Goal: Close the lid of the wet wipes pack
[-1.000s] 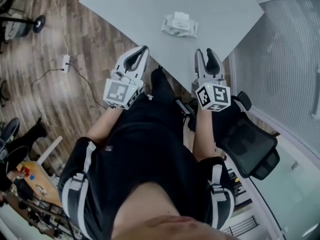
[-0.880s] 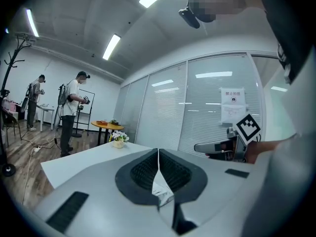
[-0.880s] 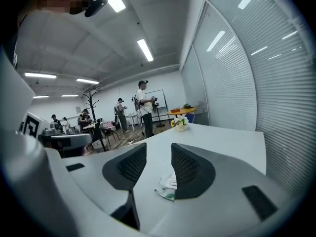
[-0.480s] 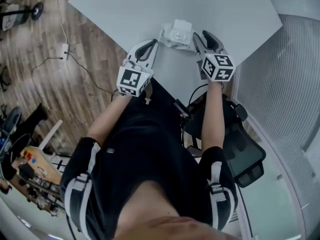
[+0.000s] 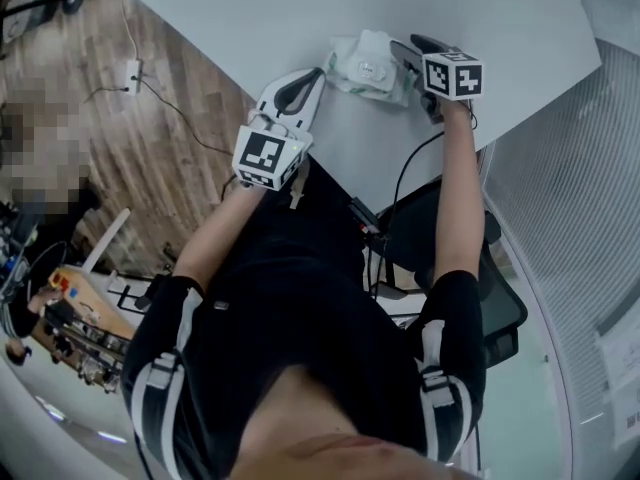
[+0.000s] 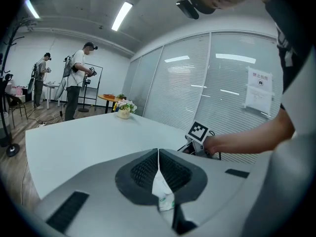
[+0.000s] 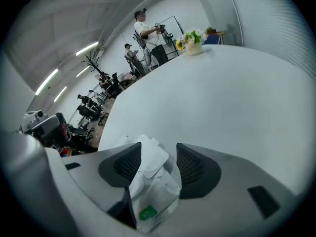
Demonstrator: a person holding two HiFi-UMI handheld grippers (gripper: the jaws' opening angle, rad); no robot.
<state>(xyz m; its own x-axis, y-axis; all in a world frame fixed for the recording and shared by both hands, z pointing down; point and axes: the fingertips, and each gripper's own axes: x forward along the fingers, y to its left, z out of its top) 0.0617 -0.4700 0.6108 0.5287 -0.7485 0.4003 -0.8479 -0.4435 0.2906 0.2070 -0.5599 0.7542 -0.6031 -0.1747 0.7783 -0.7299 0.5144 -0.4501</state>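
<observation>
The wet wipes pack (image 5: 365, 66) lies on the white table (image 5: 250, 8), white with a green mark, its lid (image 5: 373, 42) flipped up. My right gripper (image 5: 415, 50) comes at it from the right; its jaws are opening, and the pack (image 7: 153, 186) and raised lid (image 7: 148, 157) sit between them without the pads pressing. My left gripper (image 5: 318, 74) is shut, its tip at the pack's left edge. In the left gripper view (image 6: 158, 152) a bit of the pack (image 6: 163, 194) shows in the gap behind the closed tips.
A small flower pot (image 7: 192, 43) stands far across the table. People stand beyond it on the wooden floor (image 6: 79, 78). A black office chair (image 5: 480, 288) is behind my right arm. A cable (image 5: 405, 178) hangs off the table's near edge.
Both grippers have moved forward from the table's near edge to the pack. The right one now has the pack between its jaws, and the left one's tip has reached the pack's edge.
</observation>
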